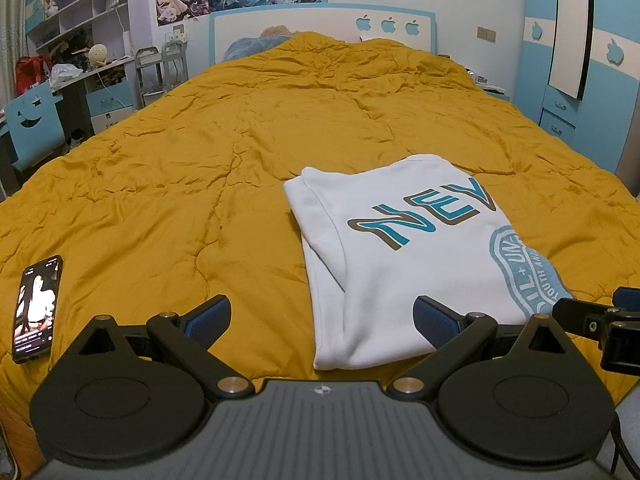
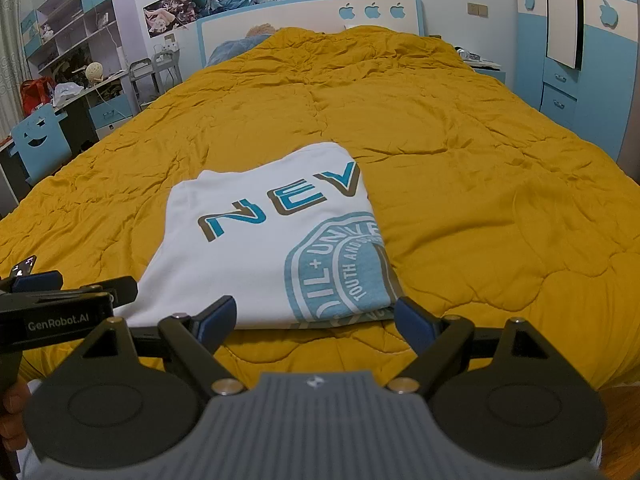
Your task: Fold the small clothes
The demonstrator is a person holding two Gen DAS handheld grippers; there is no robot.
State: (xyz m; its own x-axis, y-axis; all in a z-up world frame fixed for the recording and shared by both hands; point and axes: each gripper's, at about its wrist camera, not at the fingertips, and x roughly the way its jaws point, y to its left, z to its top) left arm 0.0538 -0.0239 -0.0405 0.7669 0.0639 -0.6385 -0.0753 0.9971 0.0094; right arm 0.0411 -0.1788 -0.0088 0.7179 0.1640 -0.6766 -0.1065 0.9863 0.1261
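Two grippers spread wide over a folded shirt

Both pairs of fingers stand far apart and grasp nothing. On the left gripper (image 1: pixel 322 322), the blue-padded fingers (image 1: pixel 210 320) splay to either side; the one on the right overlaps the near part of the white T-shirt (image 1: pixel 404 264) in view, though whether it touches the cloth cannot be told. The right gripper (image 2: pixel 314 322) is likewise released, its fingers (image 2: pixel 412 322) hovering just short of the shirt's near edge, one beside its printed corner.

The T-shirt (image 2: pixel 256 248) lies folded into a flat rectangle on the mustard quilt (image 1: pixel 248 152) of the bed, blue "NEV" lettering and a round blue seal facing up. A phone (image 1: pixel 37 308) with a lit screen rests on the quilt, well to the left of the shirt.
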